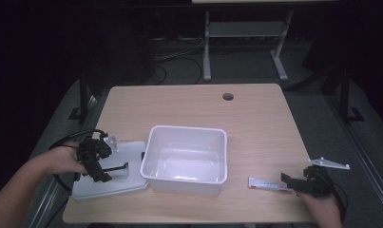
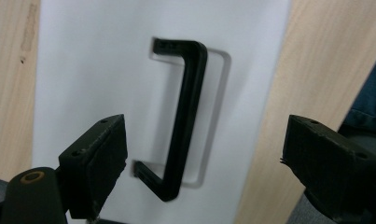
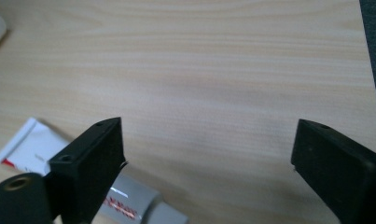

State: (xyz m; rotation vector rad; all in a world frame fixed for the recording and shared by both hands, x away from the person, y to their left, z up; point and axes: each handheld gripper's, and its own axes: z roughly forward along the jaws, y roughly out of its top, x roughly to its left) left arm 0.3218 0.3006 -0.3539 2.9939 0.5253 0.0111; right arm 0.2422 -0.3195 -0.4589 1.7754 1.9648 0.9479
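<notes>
The left gripper (image 2: 204,154) hovers over the white lid (image 2: 106,70) with its jaws spread wide, holding nothing, the lid's black handle (image 2: 185,116) lying untouched between them. The lid rests flat at the table's (image 1: 255,118) left front corner, touching the empty white tub (image 1: 186,159). The right gripper (image 3: 206,158), also wide open and empty, sits just beside a tube (image 1: 267,184) near the right front edge.

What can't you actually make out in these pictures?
- Tube: its print is too small in the high view; in the right gripper view the near jaw and the bottom edge cut it off.
- Lid: in the left gripper view the edges cut it off, so its outline is lost; its handle is clear.
- Box: its far inner wall is washed out by glare in the high view.
</notes>
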